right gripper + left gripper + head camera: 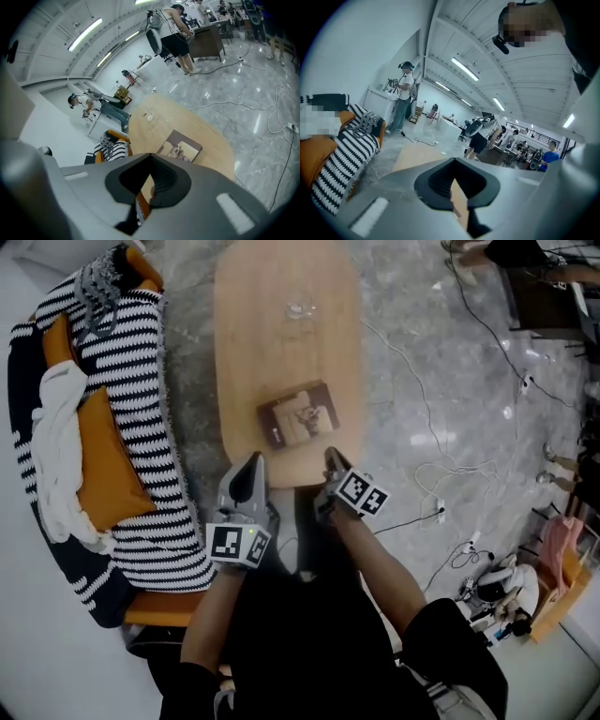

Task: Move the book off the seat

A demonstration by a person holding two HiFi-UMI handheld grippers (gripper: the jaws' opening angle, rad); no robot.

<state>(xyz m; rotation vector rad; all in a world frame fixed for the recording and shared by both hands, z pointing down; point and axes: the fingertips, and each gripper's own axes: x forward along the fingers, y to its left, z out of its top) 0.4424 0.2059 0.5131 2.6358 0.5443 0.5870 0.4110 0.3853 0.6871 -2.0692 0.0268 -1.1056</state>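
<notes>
A brown book (pixel 298 414) with a pale picture on its cover lies flat on the near end of the oval wooden table (pixel 281 343), off the sofa. In the right gripper view the book (pixel 180 149) sits just beyond the jaws. My left gripper (pixel 247 476) hovers at the table's near edge, left of the book, shut and holding nothing. My right gripper (pixel 331 463) is close to the book's near right corner, also shut and empty. Both sets of jaws (pixel 452 161) (pixel 150 157) show their dark pads together with nothing between them.
A sofa (pixel 131 381) with a black-and-white striped blanket, orange cushions and a white cloth (pixel 56 446) runs along the left. A small glass object (pixel 300 307) sits mid-table. Cables (pixel 441 465) trail over the marble floor at right. People stand at desks in the background.
</notes>
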